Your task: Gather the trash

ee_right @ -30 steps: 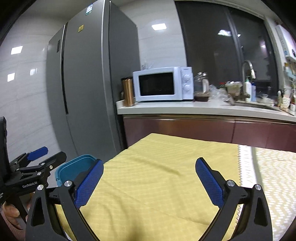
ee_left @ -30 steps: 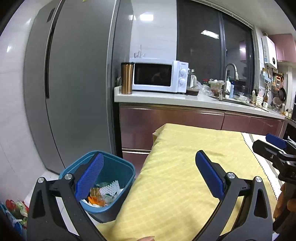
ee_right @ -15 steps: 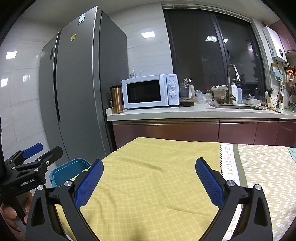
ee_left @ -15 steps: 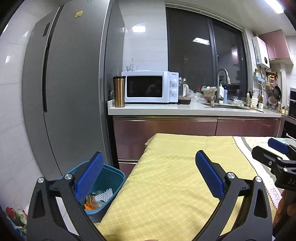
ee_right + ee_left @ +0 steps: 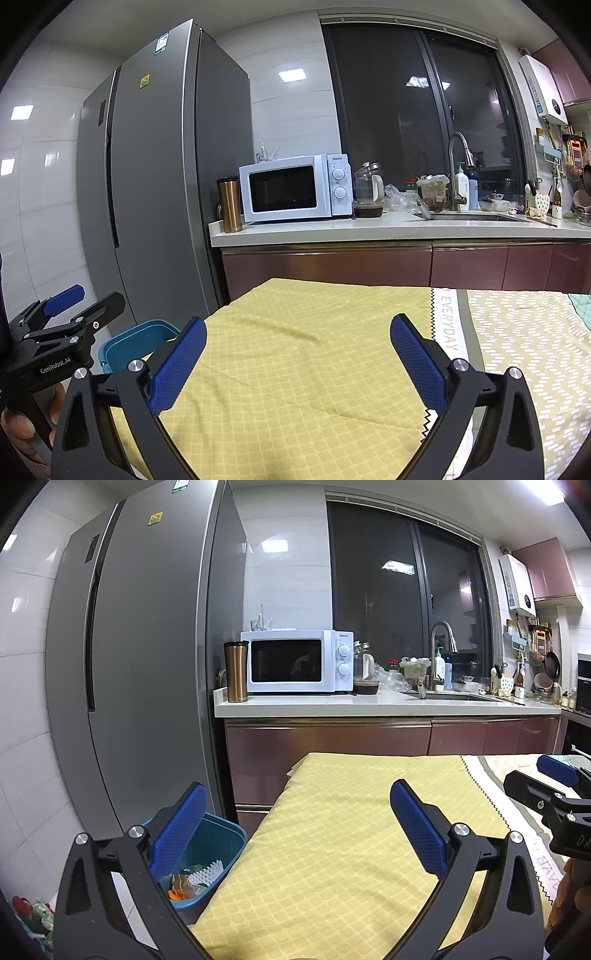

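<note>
A blue trash bin (image 5: 218, 843) stands on the floor at the table's left side, beside the fridge. Inside it lie wrappers and white foam netting (image 5: 195, 877). Its rim also shows in the right wrist view as the blue trash bin (image 5: 136, 341). My left gripper (image 5: 295, 823) is open and empty, held above the yellow tablecloth (image 5: 332, 849) near the bin. My right gripper (image 5: 297, 356) is open and empty over the same yellow tablecloth (image 5: 306, 369). Each gripper appears at the edge of the other's view. No loose trash shows on the cloth.
A tall grey fridge (image 5: 140, 664) stands at the left. The counter (image 5: 369, 703) behind carries a copper tumbler (image 5: 235, 672), a white microwave (image 5: 295, 661), jars and a sink tap (image 5: 439, 646). A patterned cloth (image 5: 524, 343) covers the table's right part. A hand (image 5: 22, 432) grips the left tool.
Both cameras have tilted upward and drawn back a little: the counter and window sit lower in view, more ceiling shows. Both grippers stay open and empty.
</note>
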`<act>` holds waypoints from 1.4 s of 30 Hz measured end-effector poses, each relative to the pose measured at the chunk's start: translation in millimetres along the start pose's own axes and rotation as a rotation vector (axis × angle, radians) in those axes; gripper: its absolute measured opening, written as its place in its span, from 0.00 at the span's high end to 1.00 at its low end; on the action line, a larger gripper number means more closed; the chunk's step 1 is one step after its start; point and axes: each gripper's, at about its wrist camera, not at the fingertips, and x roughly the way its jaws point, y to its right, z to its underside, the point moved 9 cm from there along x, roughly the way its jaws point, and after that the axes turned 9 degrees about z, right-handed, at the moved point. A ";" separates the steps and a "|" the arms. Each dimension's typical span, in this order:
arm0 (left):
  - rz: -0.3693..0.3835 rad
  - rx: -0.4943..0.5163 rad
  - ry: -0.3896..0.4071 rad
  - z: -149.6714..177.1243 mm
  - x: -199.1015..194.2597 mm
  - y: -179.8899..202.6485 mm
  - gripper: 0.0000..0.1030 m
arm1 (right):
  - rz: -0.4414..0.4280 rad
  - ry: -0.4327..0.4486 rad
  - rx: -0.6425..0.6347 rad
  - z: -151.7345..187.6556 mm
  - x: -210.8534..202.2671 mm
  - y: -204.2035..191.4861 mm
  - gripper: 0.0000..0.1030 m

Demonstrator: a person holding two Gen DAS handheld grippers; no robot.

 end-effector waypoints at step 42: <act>0.012 0.004 -0.001 6.1 6.2 5.5 0.05 | 0.012 -0.021 0.025 3.8 4.7 10.0 0.07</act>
